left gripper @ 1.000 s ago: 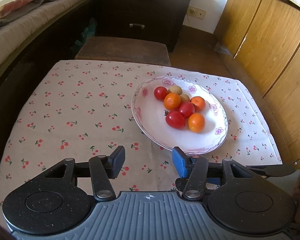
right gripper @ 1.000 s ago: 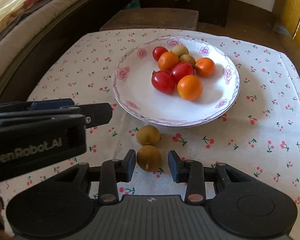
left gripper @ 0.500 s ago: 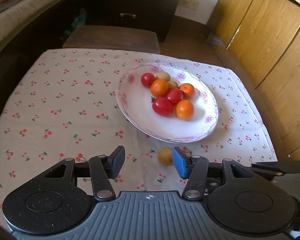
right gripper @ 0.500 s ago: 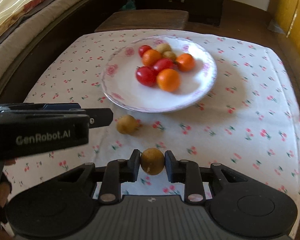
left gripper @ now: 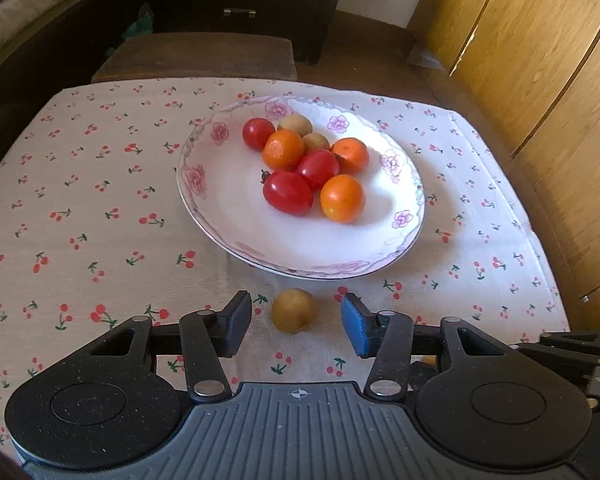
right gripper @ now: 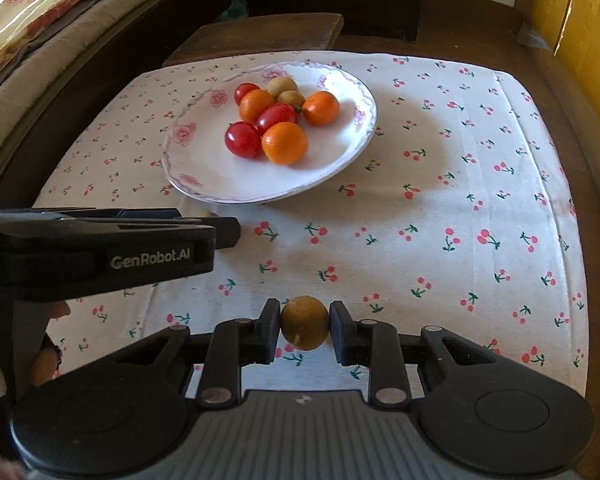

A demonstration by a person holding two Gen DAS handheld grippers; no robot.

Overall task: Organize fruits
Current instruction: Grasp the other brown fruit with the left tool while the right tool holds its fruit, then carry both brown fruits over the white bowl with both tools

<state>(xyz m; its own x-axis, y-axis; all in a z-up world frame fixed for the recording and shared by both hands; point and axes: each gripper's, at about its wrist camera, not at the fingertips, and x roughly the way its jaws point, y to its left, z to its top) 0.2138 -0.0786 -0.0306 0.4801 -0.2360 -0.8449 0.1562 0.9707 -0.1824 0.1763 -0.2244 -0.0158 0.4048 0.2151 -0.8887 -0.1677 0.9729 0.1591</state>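
Brown-skinned round fruit (right gripper: 304,328) is clamped between the two pads of the right tongs (right gripper: 304,330), low in the centre of the right wrist view; both pads press its sides and it hangs clear above the cherry-print cloth (right gripper: 440,216) that covers the bench. Left tongs (left gripper: 296,326) stand wide apart in the lower centre of the left wrist view, holding nothing. A second brown fruit (left gripper: 293,311) lies on the cloth between the two left fingers, touching neither: a gap shows on each side, black finger (left gripper: 236,322) to its left and blue pad (left gripper: 354,330) to its right. This fruit sits just below the near rim of the white flowered plate (left gripper: 220,216), apart from it. On the plate, mid-frame, a tight cluster: three red tomatoes (left gripper: 288,193), three orange fruits (left gripper: 342,198), and two more brown fruits (left gripper: 295,124) at the far edge of the cluster. In the right wrist view the left tool body crosses the left side of the frame, with its tip reaching toward the plate's near rim.
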